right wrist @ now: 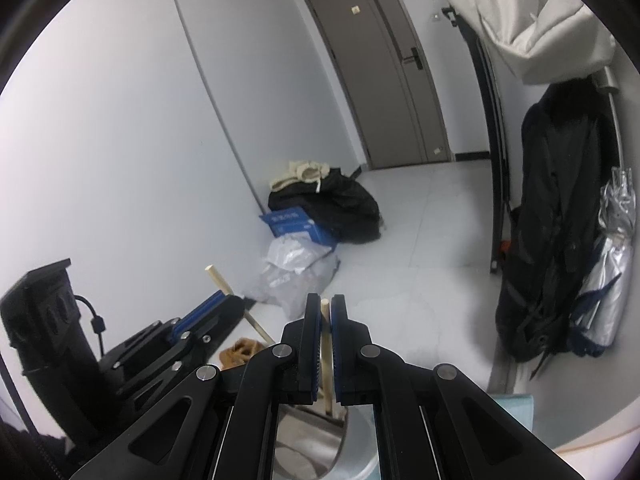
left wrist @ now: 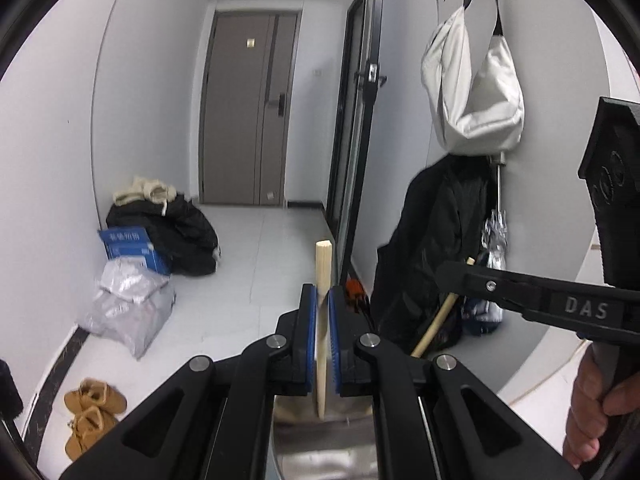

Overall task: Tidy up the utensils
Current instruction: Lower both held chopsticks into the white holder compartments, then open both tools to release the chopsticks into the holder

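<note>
Two grippers, and we saw each clamped tight: left gripper (left wrist: 323, 300) on one chopstick (left wrist: 322, 266), right gripper (right wrist: 326, 312) on another chopstick (right wrist: 326, 344).

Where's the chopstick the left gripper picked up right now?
The chopstick is clamped upright between the left gripper blue fingers, its lower end over a shiny metal container, centre-bottom of the left wrist view.

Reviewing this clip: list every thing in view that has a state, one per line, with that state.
left gripper: shut on a wooden stick, held upright.
right gripper: shut on a second wooden stick.
left wooden stick: clamped, lower end inside the metal container.
right wooden stick: clamped, lower end inside the metal container.
metal container: open-topped, below both grippers.
door: closed.
white bag: hanging on the wall.
umbrella: folded.
</note>
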A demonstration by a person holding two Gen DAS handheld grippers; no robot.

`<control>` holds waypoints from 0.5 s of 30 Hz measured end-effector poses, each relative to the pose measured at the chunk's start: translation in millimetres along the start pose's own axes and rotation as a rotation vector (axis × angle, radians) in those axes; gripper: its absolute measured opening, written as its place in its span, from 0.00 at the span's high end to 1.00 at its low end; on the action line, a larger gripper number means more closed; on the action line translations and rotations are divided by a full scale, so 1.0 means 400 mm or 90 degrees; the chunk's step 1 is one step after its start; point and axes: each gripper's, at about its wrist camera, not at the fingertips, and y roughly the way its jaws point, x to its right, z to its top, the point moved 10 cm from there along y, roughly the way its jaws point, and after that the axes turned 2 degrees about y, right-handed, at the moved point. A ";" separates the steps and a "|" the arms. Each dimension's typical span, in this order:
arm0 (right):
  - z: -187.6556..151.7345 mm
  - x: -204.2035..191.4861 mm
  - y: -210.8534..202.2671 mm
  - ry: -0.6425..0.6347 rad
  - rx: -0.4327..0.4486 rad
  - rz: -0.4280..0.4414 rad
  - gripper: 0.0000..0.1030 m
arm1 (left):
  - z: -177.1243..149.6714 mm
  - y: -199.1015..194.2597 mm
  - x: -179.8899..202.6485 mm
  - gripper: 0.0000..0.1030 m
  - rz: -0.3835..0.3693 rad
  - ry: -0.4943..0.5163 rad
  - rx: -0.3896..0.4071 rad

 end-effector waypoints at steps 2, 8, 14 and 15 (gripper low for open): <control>-0.015 0.006 0.009 0.006 -0.010 -0.003 0.96 | -0.015 -0.003 -0.002 0.97 0.005 0.000 -0.017; -0.077 0.014 0.008 0.036 -0.047 0.008 0.94 | -0.050 -0.017 0.005 0.97 -0.004 -0.009 -0.077; -0.108 0.008 -0.023 0.050 -0.057 0.010 0.89 | -0.049 -0.068 0.004 0.79 0.011 -0.038 -0.103; -0.110 0.004 -0.031 0.048 -0.057 0.011 0.85 | -0.050 -0.076 0.002 0.67 0.015 -0.045 -0.107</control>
